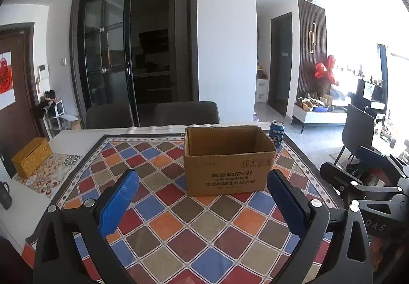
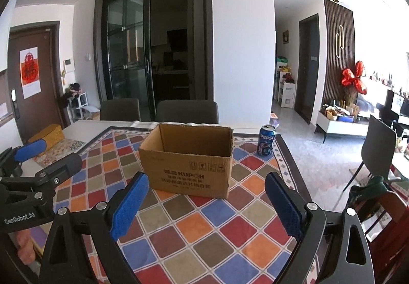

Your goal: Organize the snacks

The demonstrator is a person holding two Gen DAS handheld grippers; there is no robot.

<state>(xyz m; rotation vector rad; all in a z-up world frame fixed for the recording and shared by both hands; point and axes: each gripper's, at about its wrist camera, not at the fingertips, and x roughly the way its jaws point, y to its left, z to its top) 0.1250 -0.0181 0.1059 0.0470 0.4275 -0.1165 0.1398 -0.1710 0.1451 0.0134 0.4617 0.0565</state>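
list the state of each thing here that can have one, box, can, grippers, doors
cardboard box: upright, top flaps open, inside hidden
Pepsi can: upright, right of and behind the box, apart from it
left gripper: open, nothing between its fingers
right gripper: open, nothing between its fingers
sliding glass door: partly open
brown entry door: closed

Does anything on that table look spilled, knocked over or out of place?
Nothing stands out. The cardboard box sits upright and open on the checked tablecloth, and the opened Pepsi can stands upright beside it with no spill visible.

The cardboard box (image 1: 227, 161) hides its own floor and the Pepsi can's (image 1: 277, 134) base.
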